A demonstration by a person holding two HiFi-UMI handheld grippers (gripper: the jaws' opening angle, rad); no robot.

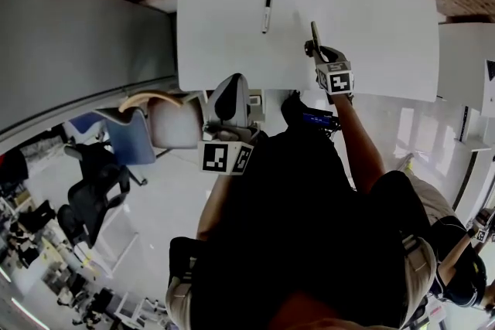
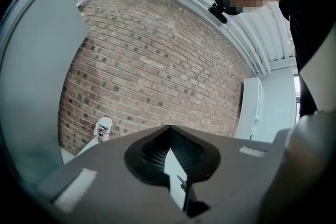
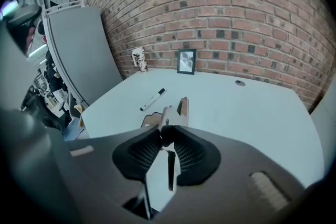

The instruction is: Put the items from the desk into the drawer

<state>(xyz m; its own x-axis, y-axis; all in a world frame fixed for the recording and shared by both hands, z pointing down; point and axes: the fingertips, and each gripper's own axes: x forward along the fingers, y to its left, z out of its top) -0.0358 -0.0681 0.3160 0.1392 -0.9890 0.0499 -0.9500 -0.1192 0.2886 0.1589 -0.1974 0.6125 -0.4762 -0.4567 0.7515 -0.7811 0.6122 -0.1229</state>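
**Desk items and grippers: holdings and positions**

- Person's dark-clothed torso (image 1: 309, 228): seen nearest in the head view, with both forearms extended forward from it.
- Brick wall (image 3: 236, 2): faced by both grippers, at the far edge of the desk.
- White desk (image 1: 379, 35): spread ahead of and below the right gripper (image 3: 163, 131).
- Grey partition (image 1: 77, 42): stood to the left of the left gripper (image 2: 169, 128).
- Pale chair (image 1: 172, 122): placed just left of the left gripper, off the desk's near edge.
- Left gripper: held level off the near left corner of the desk. Its jaw tips are brought together and nothing is seen between them.
- Right gripper: angled down over the near part of the desk, its jaws closed on a tan clip-like item (image 3: 165, 115).
- Paper cup (image 3: 139, 59): stood at the far left corner of the desk, well ahead and left of the right gripper's tips. It is also seen ahead and left of the left gripper's tips.
- Picture frame (image 3: 186, 62): propped upright against the wall, straight ahead of the right gripper, right of the cup.
- Marker pen (image 3: 153, 99): laid flat on the desk, ahead and slightly left of the right gripper's tips, apart from the held item.
- Tan clip-like item: projected beyond the right gripper's tips. Whether it touches the desk cannot be told.
- Small round fitting (image 3: 239, 83): set in the desk top, ahead and right of the right gripper.
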